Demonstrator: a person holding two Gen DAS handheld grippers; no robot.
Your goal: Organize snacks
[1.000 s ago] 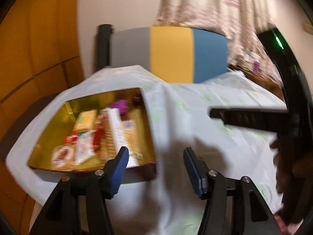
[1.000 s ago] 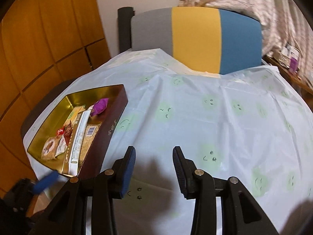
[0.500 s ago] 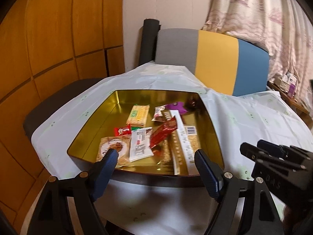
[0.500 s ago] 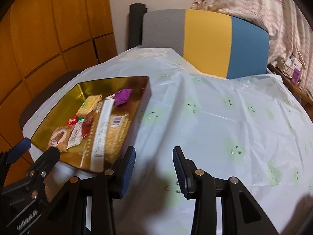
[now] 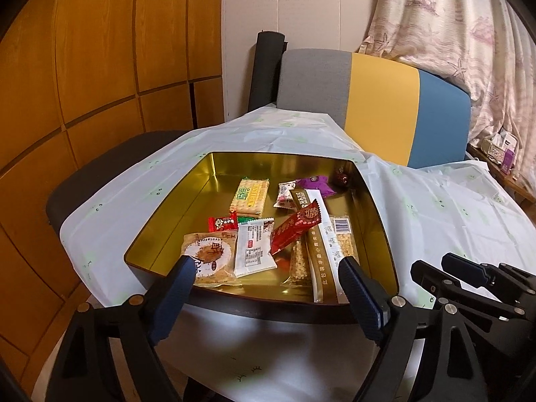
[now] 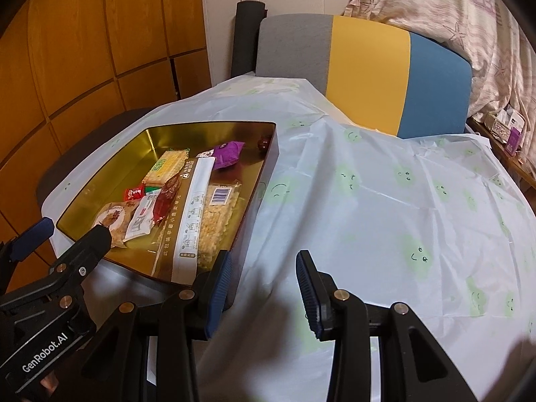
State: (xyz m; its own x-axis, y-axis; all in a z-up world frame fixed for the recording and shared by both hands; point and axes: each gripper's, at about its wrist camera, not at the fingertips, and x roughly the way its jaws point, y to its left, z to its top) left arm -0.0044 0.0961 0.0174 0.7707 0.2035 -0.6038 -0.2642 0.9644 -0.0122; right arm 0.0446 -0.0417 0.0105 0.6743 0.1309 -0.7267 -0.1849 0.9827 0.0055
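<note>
A gold-lined tin with dark outer walls sits on the left of the table and holds several wrapped snacks: a green cracker pack, a purple packet, a red stick, a long white bar. My left gripper is open wide and empty, just above the tin's near edge. My right gripper is open and empty, over the tablecloth beside the tin's right wall.
A white plastic tablecloth with green smiley faces covers the table. A grey, yellow and blue chair back stands behind it. Wooden panelling is at the left, a curtain and a cluttered shelf at the right.
My left gripper has swung left over the tin and opened wider. My right gripper has moved left, closer to the tin's right wall.
</note>
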